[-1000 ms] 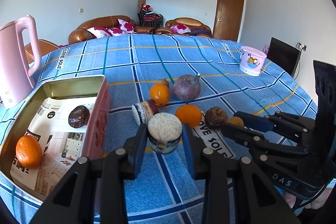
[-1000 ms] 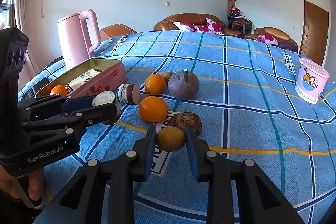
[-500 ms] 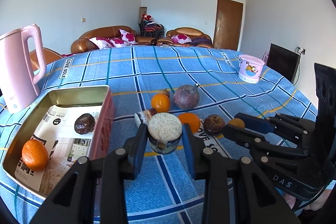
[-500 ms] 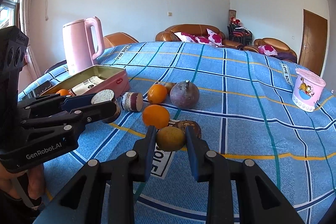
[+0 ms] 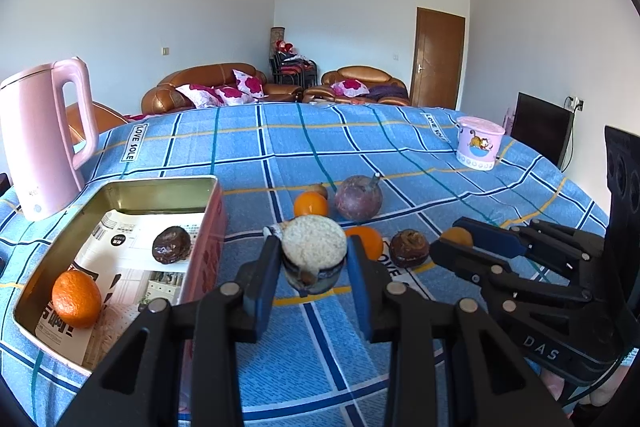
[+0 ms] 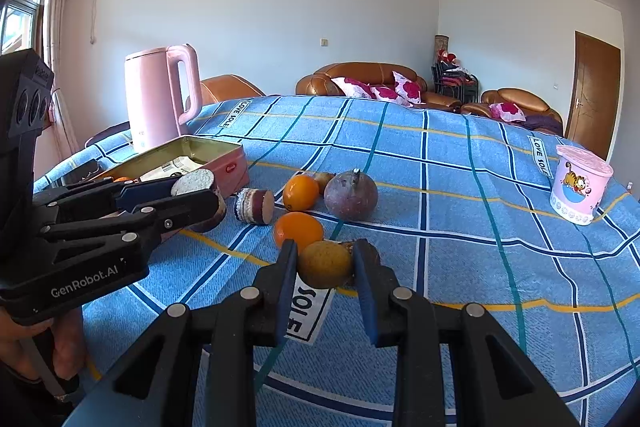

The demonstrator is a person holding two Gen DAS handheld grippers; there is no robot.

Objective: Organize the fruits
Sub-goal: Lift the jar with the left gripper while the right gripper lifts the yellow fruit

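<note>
Over the last second both hands have lifted their loads a little off the cloth, and neither grip has changed. To the left of the left gripper (image 5: 312, 267) sits the open tin (image 5: 120, 187), already holding an orange (image 5: 76, 299) and a dark wrinkled fruit (image 5: 172, 245). The left gripper itself is closed on a cut fruit half (image 5: 314, 257), pale flesh facing up, raised clear of the blue checked tablecloth (image 5: 280, 155) (the tin's near wall is just beside its left finger).

Ahead of both grippers lie the remaining pieces: another cut half (image 6: 256, 207), two oranges (image 6: 300, 191) and a big purple fruit (image 6: 351, 195). The right gripper (image 6: 326, 265) is clamped tight on a small yellow-brown fruit (image 6: 325, 264), a dark fruit just behind it.

I'd judge both loads are now ready to travel left to the tin.
</note>
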